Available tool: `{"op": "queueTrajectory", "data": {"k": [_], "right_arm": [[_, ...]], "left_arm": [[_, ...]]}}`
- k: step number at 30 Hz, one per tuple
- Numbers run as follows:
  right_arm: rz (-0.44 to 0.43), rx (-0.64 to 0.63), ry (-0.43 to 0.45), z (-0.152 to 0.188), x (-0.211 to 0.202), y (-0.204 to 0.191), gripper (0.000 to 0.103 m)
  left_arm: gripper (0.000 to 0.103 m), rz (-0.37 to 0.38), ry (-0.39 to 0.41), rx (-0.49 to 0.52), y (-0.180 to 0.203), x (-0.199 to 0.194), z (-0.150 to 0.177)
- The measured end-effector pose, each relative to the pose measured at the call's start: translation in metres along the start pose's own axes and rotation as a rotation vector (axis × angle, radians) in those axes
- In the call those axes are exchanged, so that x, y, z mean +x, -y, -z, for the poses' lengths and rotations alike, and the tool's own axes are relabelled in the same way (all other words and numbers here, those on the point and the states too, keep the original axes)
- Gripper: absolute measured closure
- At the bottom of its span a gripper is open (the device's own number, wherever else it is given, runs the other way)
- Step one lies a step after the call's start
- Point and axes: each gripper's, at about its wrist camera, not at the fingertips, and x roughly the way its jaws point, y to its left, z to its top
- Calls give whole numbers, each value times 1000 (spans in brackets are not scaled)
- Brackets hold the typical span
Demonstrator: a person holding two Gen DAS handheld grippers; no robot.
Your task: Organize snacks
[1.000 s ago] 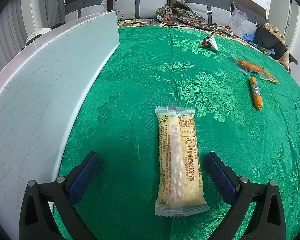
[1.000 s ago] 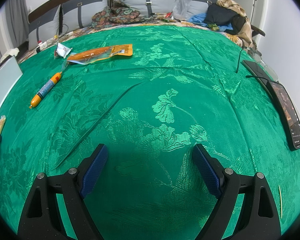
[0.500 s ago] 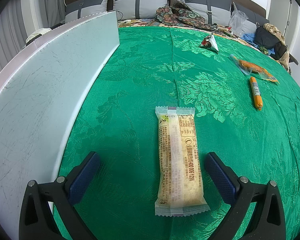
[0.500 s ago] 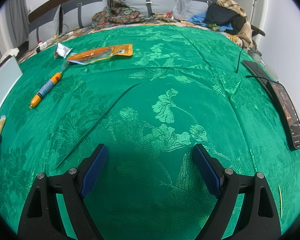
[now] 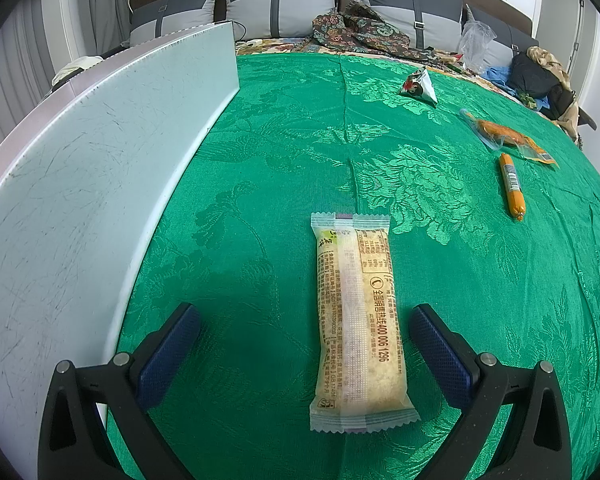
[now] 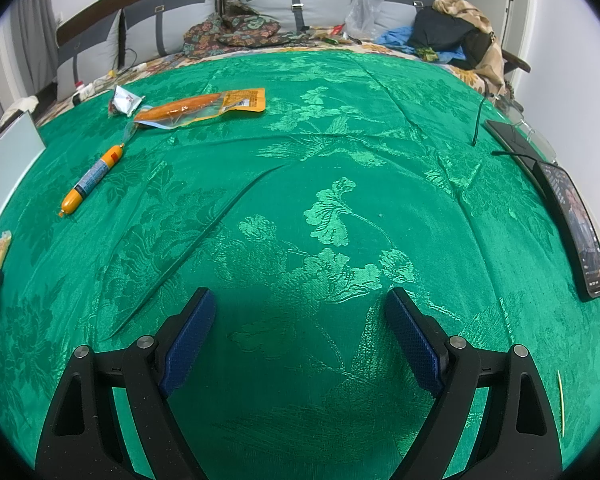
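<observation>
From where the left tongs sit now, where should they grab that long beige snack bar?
Probably across its middle, coming straight down. The snack bar lies flat on the green cloth, lengthwise between the open left tongs, so its narrow width suits the jaws. Avoid the thin crimped ends.

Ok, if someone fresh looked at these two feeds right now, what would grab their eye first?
Probably the long pale wrapped snack bar, lying lengthwise on the green patterned cloth between the fingers of the open left gripper, with a white board standing along the left. Next, the orange sausage stick and orange pouch far left in the right wrist view, where the open right gripper frames only cloth.
</observation>
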Motion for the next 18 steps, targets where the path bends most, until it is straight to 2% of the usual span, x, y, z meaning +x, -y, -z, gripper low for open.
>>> {"op": "queueTrajectory", "data": {"k": [7,11,13,14,16,18], "right_arm": [[0,0,0,0,0,0,13],[-12,-22,-11,-1,1,-4,10],[-25,-52,-83,-12,3,-10,12],[-41,-36,-88,-17,2,-12,12],[-145,16,-55,-33,-8,-27,12],[-244,23,-53,-54,-11,-57,12]], "left_arm": [[0,0,0,0,0,0,0],[0,0,0,0,0,0,0],[0,0,0,0,0,0,0],[0,0,0,0,0,0,0],[0,0,0,0,0,0,0],[0,0,0,0,0,0,0]]}}
